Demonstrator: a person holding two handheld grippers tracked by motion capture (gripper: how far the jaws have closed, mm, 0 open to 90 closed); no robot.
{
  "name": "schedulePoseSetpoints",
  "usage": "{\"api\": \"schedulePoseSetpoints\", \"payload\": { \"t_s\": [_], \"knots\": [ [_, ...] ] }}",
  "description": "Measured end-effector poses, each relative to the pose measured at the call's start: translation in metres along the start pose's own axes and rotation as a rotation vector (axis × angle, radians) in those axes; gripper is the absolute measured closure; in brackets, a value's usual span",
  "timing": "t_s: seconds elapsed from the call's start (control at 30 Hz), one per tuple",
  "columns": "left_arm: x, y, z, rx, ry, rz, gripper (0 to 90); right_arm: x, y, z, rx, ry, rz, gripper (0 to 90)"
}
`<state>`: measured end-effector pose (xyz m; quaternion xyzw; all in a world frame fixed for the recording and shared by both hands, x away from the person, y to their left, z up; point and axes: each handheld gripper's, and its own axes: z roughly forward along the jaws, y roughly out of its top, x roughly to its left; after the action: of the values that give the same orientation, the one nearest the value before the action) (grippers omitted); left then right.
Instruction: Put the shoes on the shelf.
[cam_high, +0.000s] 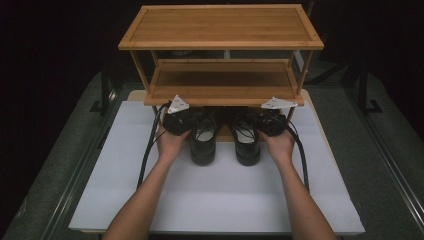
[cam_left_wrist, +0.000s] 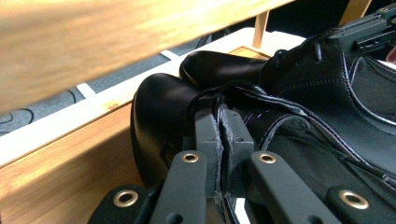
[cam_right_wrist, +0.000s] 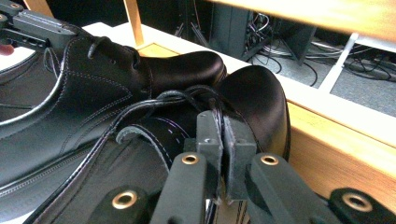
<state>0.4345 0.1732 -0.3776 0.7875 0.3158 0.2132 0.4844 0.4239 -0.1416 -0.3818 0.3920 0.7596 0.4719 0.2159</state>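
Both shoes sit toes-in under the rack's (cam_high: 220, 95) lower shelf, heels out. Left gripper (cam_left_wrist: 219, 140) jaws pinch the left shoe (cam_high: 203, 142) upper edge; right gripper (cam_right_wrist: 219, 140) jaws pinch the right shoe (cam_high: 246, 142) likewise. Gripping each at the lace opening probably lets both slide in level together.

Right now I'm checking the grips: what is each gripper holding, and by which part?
The left gripper pinches the left shoe by its upper edge at the laces; the right gripper pinches the right shoe likewise.
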Motion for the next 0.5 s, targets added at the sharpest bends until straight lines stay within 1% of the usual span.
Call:
{"api": "schedulePoseSetpoints", "payload": {
  "t_s": [0.13, 0.23, 0.33, 0.4, 0.5],
  "knots": [
    [-0.0005, -0.0018, 0.0038, 0.005, -0.002, -0.005, 87.2, 0.0005, -0.0014, 0.0038, 0.002, -0.004, 0.005, 86.5],
    [-0.0006, -0.0035, 0.0057, 0.017, 0.000, 0.003, 87.1, 0.0004, -0.0027, 0.0058, 0.007, -0.002, 0.003, 86.4],
    [-0.0017, -0.0056, 0.0064, 0.018, -0.002, 0.002, 87.0, 0.0003, -0.0033, 0.0064, 0.008, -0.001, 0.001, 86.4],
    [-0.0030, -0.0062, 0.0064, 0.021, -0.004, 0.013, 86.7, 0.0003, -0.0036, 0.0063, 0.010, -0.002, -0.003, 86.2],
    [-0.0044, -0.0079, 0.0054, 0.023, -0.010, 0.016, 85.9, 0.0004, -0.0047, 0.0060, 0.014, 0.000, 0.005, 85.6]
  ]
}}
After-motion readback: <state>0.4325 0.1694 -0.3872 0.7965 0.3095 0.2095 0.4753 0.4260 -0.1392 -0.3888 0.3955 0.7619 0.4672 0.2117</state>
